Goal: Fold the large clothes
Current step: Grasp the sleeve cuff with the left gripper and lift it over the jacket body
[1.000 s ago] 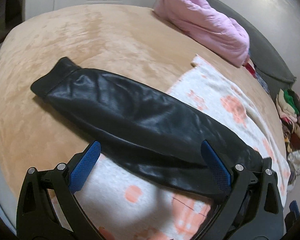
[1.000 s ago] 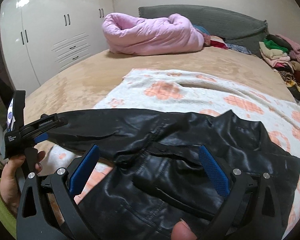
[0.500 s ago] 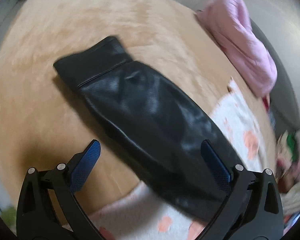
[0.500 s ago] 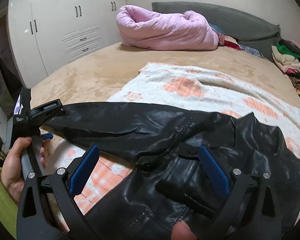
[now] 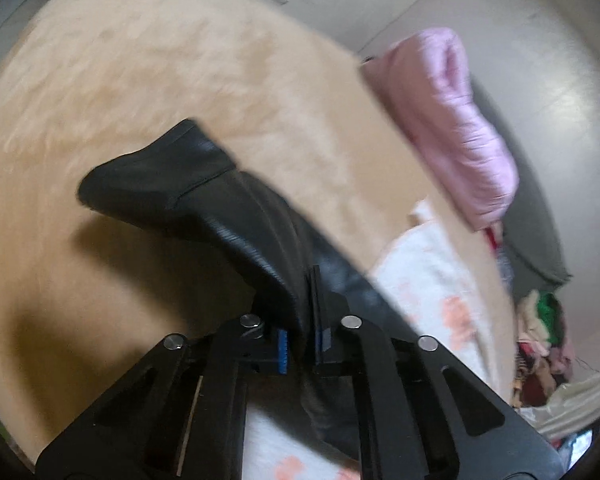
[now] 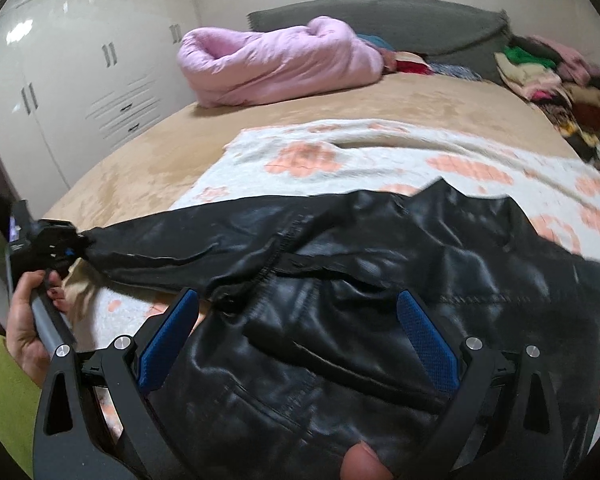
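Note:
A black leather jacket [image 6: 360, 280] lies spread on a white blanket with orange flowers [image 6: 340, 152] on the bed. Its left sleeve [image 5: 220, 208] is lifted off the bed, the cuff hanging free past the fingers. My left gripper [image 5: 302, 338] is shut on that sleeve; it also shows in the right wrist view [image 6: 66, 250], held by a hand at the far left. My right gripper [image 6: 296, 338] is open and empty, hovering low over the jacket's body, fingers apart on either side of it.
The bed has a tan plush cover [image 5: 140, 60]. A rolled pink quilt [image 6: 276, 60] lies at the head by a grey headboard [image 6: 380, 16]. A pile of clothes [image 6: 548, 72] sits at the far right. White wardrobes [image 6: 72, 80] stand to the left.
My left gripper went from open over the sleeve to shut on it and has lifted it off the bed. My right gripper stayed open above the jacket.

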The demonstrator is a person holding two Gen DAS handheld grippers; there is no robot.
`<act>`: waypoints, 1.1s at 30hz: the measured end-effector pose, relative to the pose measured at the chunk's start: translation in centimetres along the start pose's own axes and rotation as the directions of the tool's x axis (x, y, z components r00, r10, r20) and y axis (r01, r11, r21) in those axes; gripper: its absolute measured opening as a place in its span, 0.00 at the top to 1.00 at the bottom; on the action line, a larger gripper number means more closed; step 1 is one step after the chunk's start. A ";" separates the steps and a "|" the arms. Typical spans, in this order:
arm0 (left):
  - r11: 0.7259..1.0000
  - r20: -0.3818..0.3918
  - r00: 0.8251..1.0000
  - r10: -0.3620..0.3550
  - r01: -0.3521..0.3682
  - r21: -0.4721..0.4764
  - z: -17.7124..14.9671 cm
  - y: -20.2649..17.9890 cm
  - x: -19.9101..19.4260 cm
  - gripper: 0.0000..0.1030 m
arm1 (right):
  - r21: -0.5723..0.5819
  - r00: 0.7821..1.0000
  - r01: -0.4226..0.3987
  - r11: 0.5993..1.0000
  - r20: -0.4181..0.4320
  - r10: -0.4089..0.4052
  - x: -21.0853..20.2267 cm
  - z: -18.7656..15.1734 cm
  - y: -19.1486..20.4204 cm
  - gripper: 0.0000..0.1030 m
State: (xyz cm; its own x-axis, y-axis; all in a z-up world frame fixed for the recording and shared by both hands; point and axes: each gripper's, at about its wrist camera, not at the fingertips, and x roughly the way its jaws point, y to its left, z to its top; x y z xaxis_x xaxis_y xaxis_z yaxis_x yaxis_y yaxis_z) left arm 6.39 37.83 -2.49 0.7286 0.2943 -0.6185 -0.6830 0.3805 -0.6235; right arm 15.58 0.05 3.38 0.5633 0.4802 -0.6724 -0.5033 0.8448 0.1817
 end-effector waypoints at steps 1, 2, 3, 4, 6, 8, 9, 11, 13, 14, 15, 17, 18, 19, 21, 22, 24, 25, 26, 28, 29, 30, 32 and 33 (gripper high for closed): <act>0.999 0.012 0.999 -0.037 0.037 0.009 0.0 -0.4 -0.7 1.00 | 0.010 1.000 0.004 1.000 0.004 -0.004 -0.3 -0.2 -0.4 0.04; 0.997 0.023 0.997 -0.069 0.068 0.028 0.0 -1.1 -1.5 1.00 | 0.027 1.000 0.011 1.000 0.008 -0.012 -0.8 -0.5 -1.1 0.04; 0.994 0.041 0.994 -0.097 0.095 0.063 -0.1 -1.9 -2.6 1.00 | 0.040 1.000 0.017 0.999 0.010 -0.017 -1.2 -0.8 -1.6 0.04; 0.990 0.052 0.992 -0.119 0.114 0.087 -0.2 -2.7 -3.3 1.00 | 0.053 1.000 0.022 0.998 0.012 -0.023 -1.6 -1.0 -2.1 0.04; 0.975 0.074 0.982 -0.174 0.161 0.155 -0.6 -4.6 -5.1 1.00 | 0.087 0.999 0.033 0.996 0.018 -0.035 -2.5 -1.5 -3.5 0.04; 0.958 0.082 0.973 -0.216 0.195 0.210 -1.4 -6.4 -6.6 1.00 | 0.119 0.998 0.045 0.992 0.025 -0.049 -3.4 -1.9 -4.7 0.04; 0.944 0.088 0.966 -0.242 0.214 0.249 -1.9 -7.6 -7.6 1.00 | 0.135 0.998 0.050 0.990 0.032 -0.055 -3.9 -2.1 -5.4 0.04; 0.920 0.087 0.957 -0.278 0.239 0.310 -3.1 -9.6 -9.1 1.00 | 0.162 0.997 0.060 0.985 0.037 -0.067 -4.7 -2.3 -6.5 0.04; 0.884 0.069 0.942 -0.330 0.282 0.374 -4.5 -11.9 -10.7 1.00 | 0.180 0.996 0.067 0.981 0.042 -0.075 -5.4 -2.5 -7.4 0.04; 0.866 0.061 0.935 -0.349 0.297 0.402 -5.2 -12.9 -11.4 1.00 | 0.191 0.995 0.073 0.979 0.047 -0.084 -5.8 -2.7 -8.0 0.04; 0.840 0.043 0.925 -0.377 0.322 0.436 -6.3 -14.2 -12.2 1.00 | 0.200 0.995 0.077 0.977 0.051 -0.089 -6.2 -2.8 -8.4 0.04; 0.804 0.017 0.910 -0.414 0.356 0.476 -7.8 -16.0 -13.2 1.00 | 0.218 0.993 0.083 0.972 0.060 -0.099 -7.0 -3.0 -9.3 0.04; 0.777 -0.004 0.900 -0.435 0.377 0.504 -8.9 -17.2 -13.8 1.00 | 0.232 0.992 0.088 0.969 0.067 -0.106 -7.5 -3.1 -9.9 0.04; 0.752 -0.026 0.892 -0.451 0.395 0.528 -9.9 -18.2 -14.2 1.00 | 0.239 0.992 0.089 0.967 0.071 -0.109 -7.8 -3.2 -10.2 0.04; 0.690 -0.079 0.873 -0.481 0.433 0.581 -12.3 -20.4 -15.0 1.00 | 0.267 0.988 0.100 0.959 0.088 -0.127 -9.0 -3.5 -11.5 0.04; 0.665 -0.099 0.867 -0.488 0.443 0.601 -13.4 -21.2 -15.1 1.00 | 0.280 0.986 0.105 0.954 0.095 -0.136 -9.5 -3.7 -12.2 0.04; 0.600 -0.145 0.855 -0.499 0.461 0.654 -16.2 -23.2 -15.5 1.00 | 0.307 0.982 0.116 0.945 0.107 -0.155 -10.5 -4.0 -13.4 0.04; 0.562 -0.172 0.849 -0.500 0.469 0.681 -17.8 -24.2 -15.5 1.00 | 0.323 0.980 0.121 0.939 0.113 -0.165 -11.0 -4.2 -14.1 0.04; 0.533 -0.194 0.844 -0.499 0.476 0.700 -19.0 -24.7 -15.4 1.00 | 0.348 0.975 0.132 0.928 0.122 -0.184 -11.9 -4.5 -15.1 0.04; 0.441 -0.277 0.833 -0.478 0.501 0.745 -22.8 -26.3 -14.8 1.00 | 0.394 0.967 0.147 0.907 0.135 -0.216 -13.2 -5.0 -17.0 0.04; 0.408 -0.303 0.829 -0.471 0.509 0.758 -24.0 -26.9 -14.2 1.00 | 0.415 0.963 0.155 0.897 0.139 -0.230 -13.7 -5.3 -17.9 0.04; 0.349 -0.349 0.823 -0.449 0.521 0.779 -26.4 -27.6 -13.6 1.00 | 0.437 0.959 0.163 0.884 0.142 -0.247 -14.2 -5.6 -18.8 0.04; 0.286 -0.408 0.819 -0.403 0.536 0.794 -29.2 -27.8 -12.4 1.00 | 0.473 0.951 0.176 0.863 0.145 -0.273 -15.2 -6.0 -20.6 0.04; 0.242 -0.442 0.820 -0.364 0.541 0.805 -31.4 -28.1 -11.5 1.00 | 0.487 0.946 0.186 0.853 0.145 -0.289 -15.6 -6.3 -21.3 0.04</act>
State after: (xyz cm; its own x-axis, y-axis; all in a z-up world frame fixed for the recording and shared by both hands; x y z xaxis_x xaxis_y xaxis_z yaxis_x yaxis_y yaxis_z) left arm 15.51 -3.72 7.15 0.8230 -0.2844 -0.4917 0.2708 0.9574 -0.1005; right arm 13.37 -26.93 5.47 0.7732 0.2448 -0.5849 -0.0056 0.9250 0.3798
